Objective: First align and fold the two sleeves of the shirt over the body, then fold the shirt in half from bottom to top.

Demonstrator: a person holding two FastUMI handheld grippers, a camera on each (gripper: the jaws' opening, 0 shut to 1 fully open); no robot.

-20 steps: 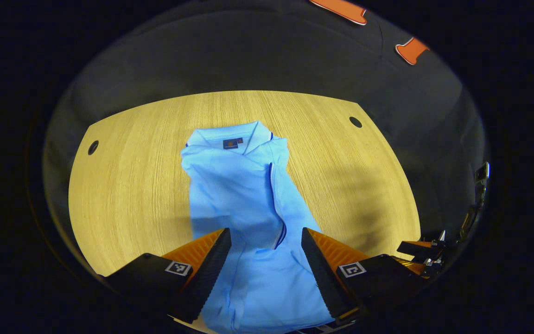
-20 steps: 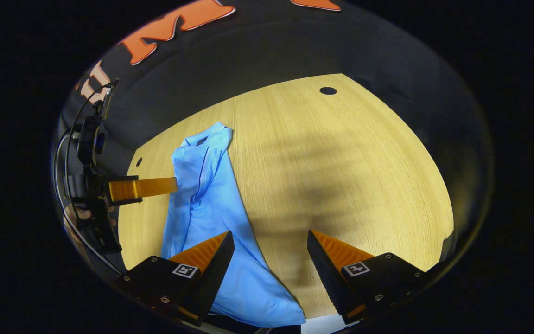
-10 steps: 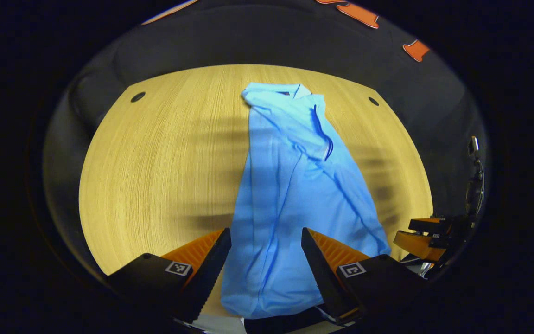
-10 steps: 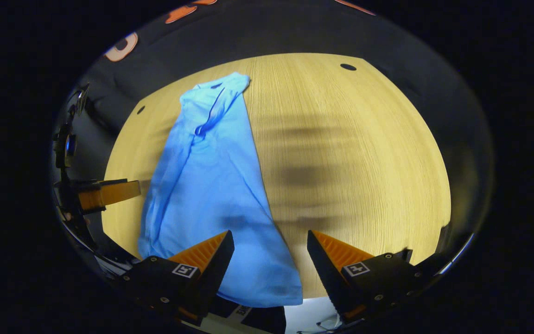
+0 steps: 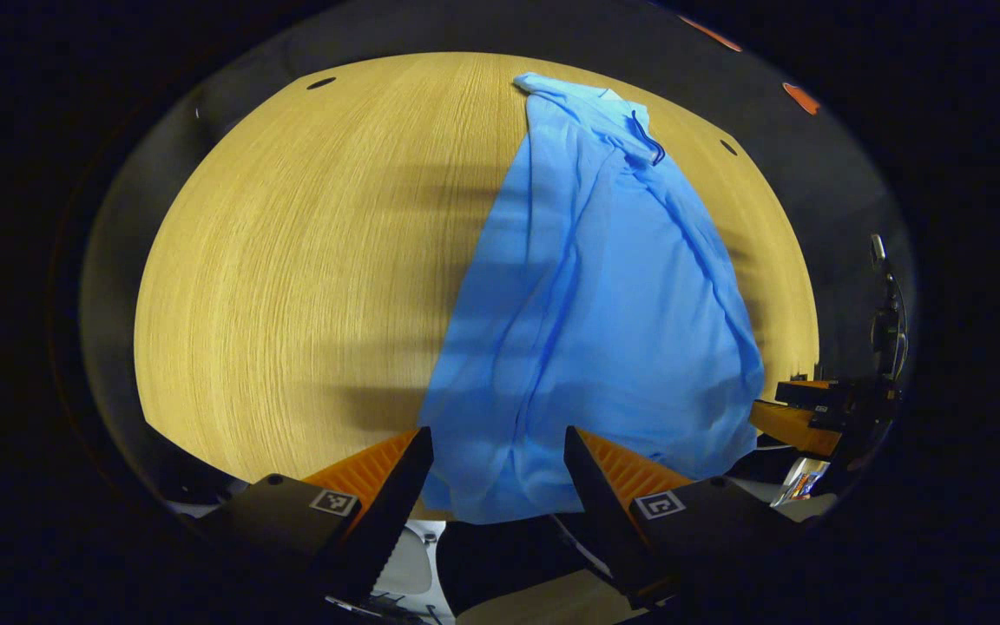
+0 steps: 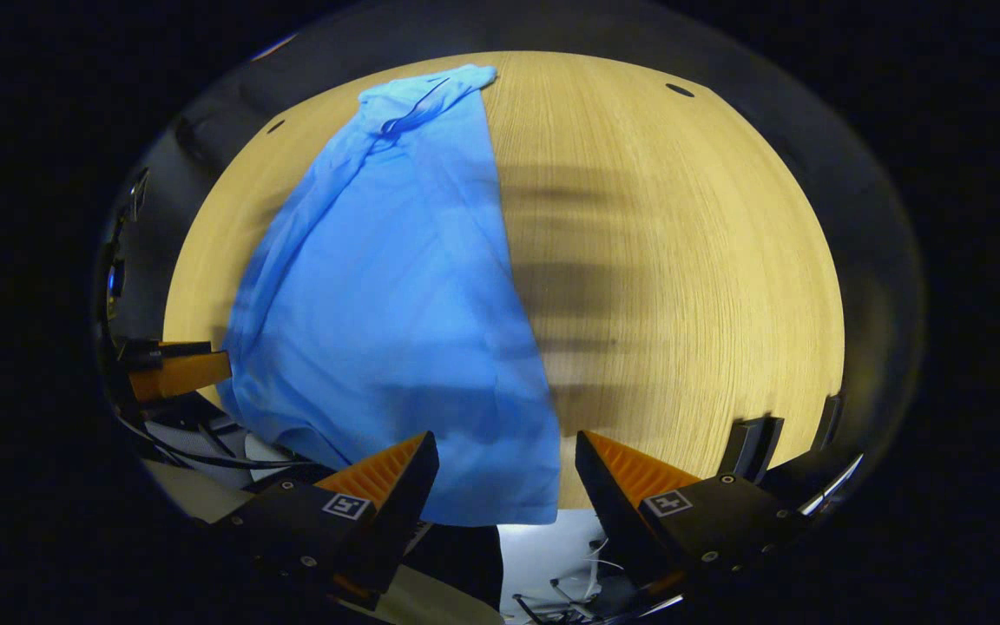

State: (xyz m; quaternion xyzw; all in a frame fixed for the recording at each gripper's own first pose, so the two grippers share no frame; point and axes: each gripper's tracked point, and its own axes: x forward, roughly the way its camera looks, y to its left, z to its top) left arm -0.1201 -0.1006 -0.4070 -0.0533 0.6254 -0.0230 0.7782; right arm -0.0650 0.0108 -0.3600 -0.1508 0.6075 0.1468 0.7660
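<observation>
Shirt [image 5: 587, 295] lies lengthwise on the wooden table [image 5: 292, 260], collar at the far end, hem at the near edge; sleeves appear folded in over the body, though the fabric is creased and blurred. Compared with a second ago, both cameras sit farther back and higher: the garment fills more of each view and the table's near edge now shows. Left gripper [image 5: 498, 469] hangs released over the hem, fingers apart, nothing between them touching. Right gripper [image 6: 507, 473] likewise spread wide above the hem's right corner [image 6: 543, 512].
</observation>
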